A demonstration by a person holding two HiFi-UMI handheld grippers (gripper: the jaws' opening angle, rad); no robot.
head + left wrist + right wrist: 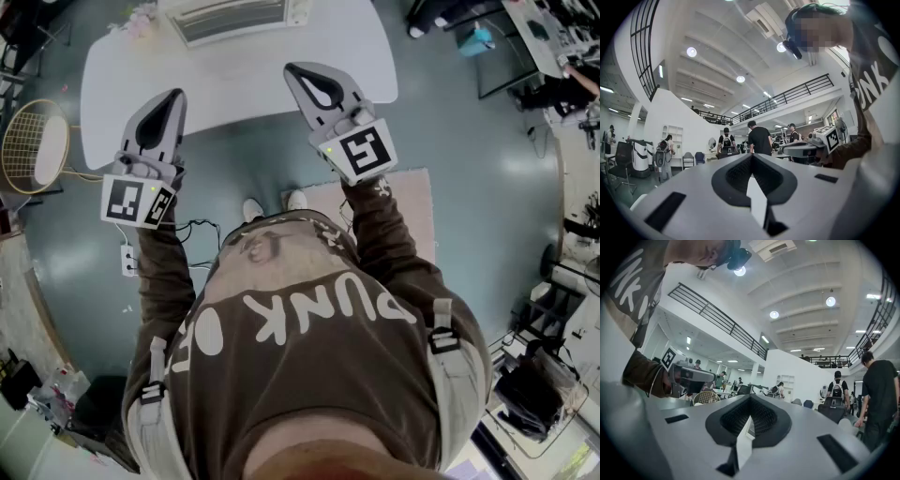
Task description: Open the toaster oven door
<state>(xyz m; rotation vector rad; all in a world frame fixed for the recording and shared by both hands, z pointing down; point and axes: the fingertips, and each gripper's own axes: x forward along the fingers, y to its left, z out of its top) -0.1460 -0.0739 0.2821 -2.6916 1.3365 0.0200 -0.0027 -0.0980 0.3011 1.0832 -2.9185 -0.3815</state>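
The toaster oven (234, 19) stands at the far edge of the white table (234, 98); only its silver top and grille show, and its door is hidden from here. My left gripper (174, 94) hovers over the table's near left edge, jaws together, holding nothing. My right gripper (292, 68) reaches further in over the table, just short of the oven and to its right, also shut and empty. In the left gripper view the left gripper (751, 155) points out level into the hall. The right gripper (750, 397) does likewise, and the oven appears in neither gripper view.
A badminton racket (33, 145) leans by the table's left end. A power strip (128, 260) with cables lies on the floor, and a pink mat (412, 211) is under my right side. Several people (759, 138) stand in the hall beyond.
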